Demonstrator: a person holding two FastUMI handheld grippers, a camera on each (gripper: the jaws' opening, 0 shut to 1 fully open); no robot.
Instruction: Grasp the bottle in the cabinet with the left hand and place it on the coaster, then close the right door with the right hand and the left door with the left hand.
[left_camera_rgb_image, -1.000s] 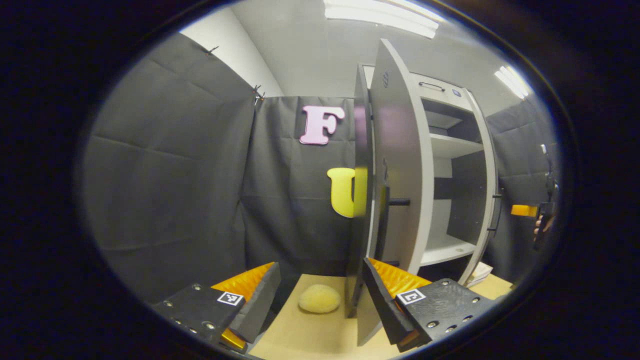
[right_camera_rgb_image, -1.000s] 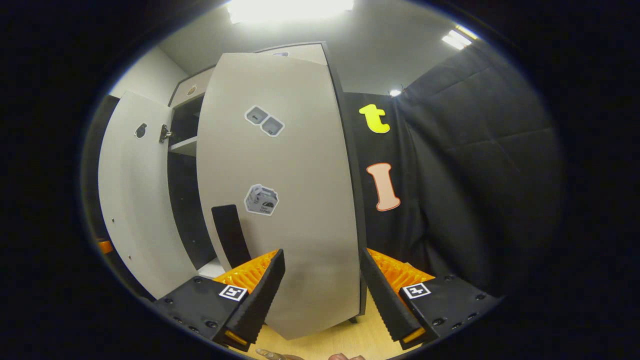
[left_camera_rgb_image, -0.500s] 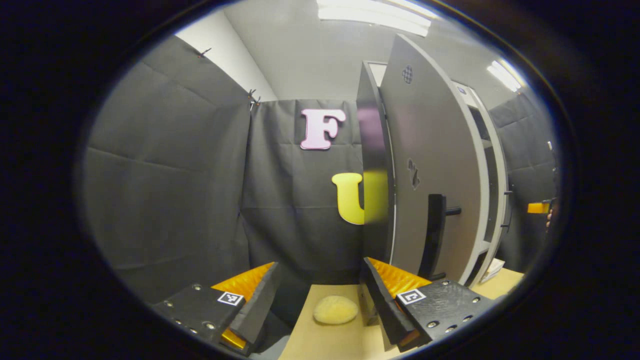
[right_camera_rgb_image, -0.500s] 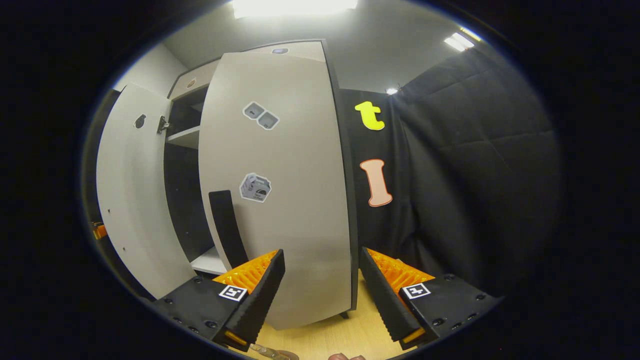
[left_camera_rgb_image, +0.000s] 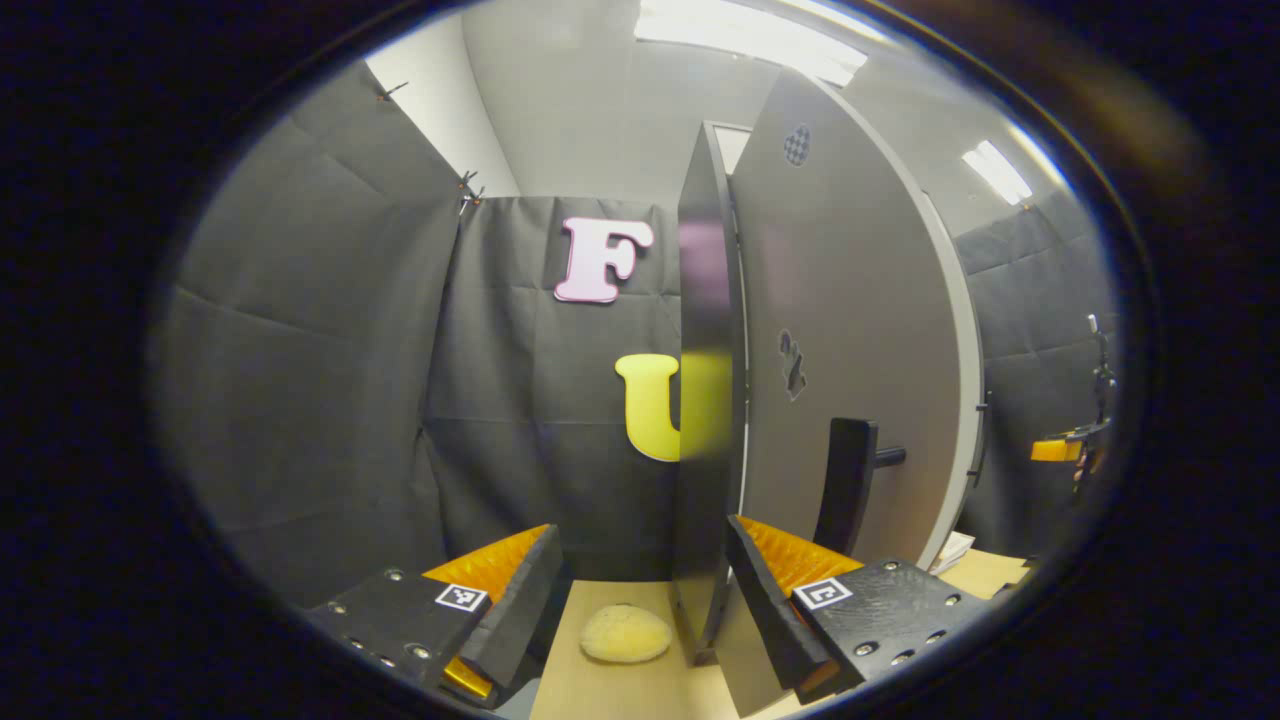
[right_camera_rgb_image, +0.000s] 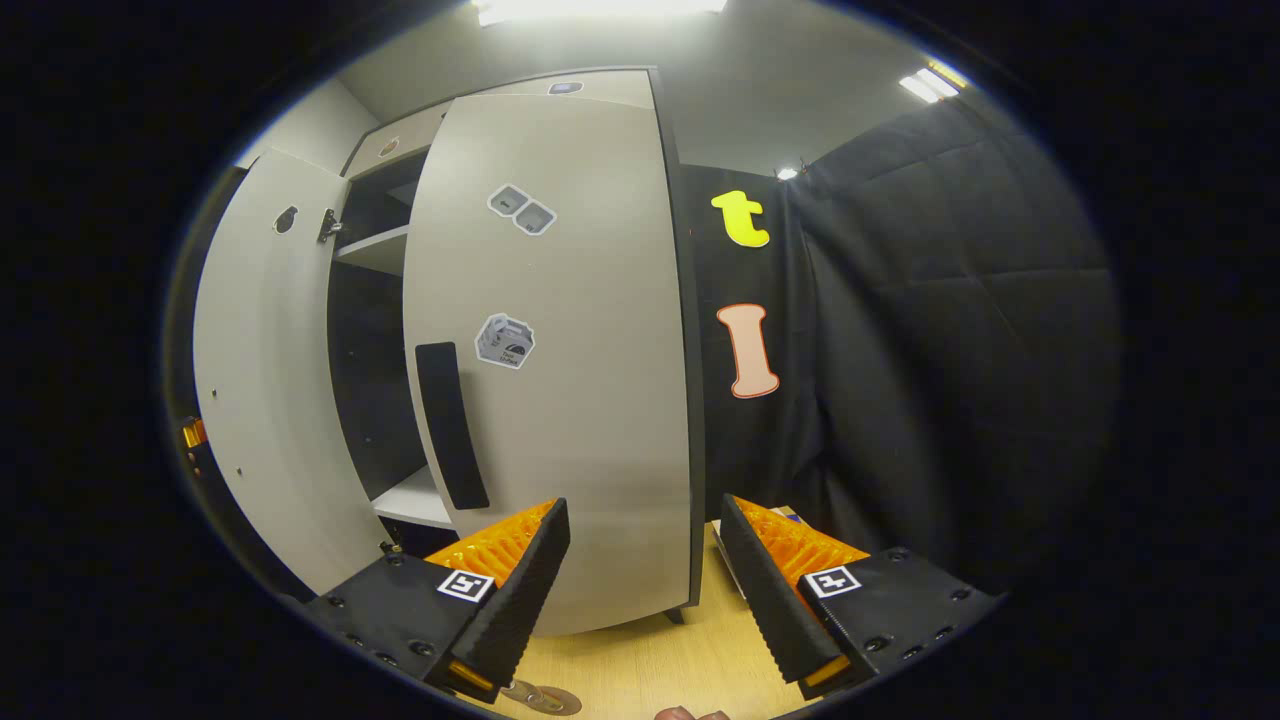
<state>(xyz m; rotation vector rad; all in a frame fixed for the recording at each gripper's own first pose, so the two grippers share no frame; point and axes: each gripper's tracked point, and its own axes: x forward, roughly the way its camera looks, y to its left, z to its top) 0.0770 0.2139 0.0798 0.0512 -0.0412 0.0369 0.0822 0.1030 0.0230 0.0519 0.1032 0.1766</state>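
The tall pale-grey left cabinet door (left_camera_rgb_image: 850, 330) stands upright just right of and ahead of the left gripper (left_camera_rgb_image: 640, 570), its long edge vertical and its black bar handle (left_camera_rgb_image: 845, 485) just above the right finger. That gripper is the nearer tool; its jaws gape wide with nothing between them, aimed level along the light wooden tabletop (left_camera_rgb_image: 620, 690) past a small yellowish round pad (left_camera_rgb_image: 625, 633). In the right gripper view the left door hangs ajar beside the dark shelved opening (right_camera_rgb_image: 375, 400), while the grey right cabinet door (right_camera_rgb_image: 560, 350) looks almost shut. The right gripper (right_camera_rgb_image: 645, 560), jaws spread and empty, faces that door squarely. The bottle's position cannot be told.
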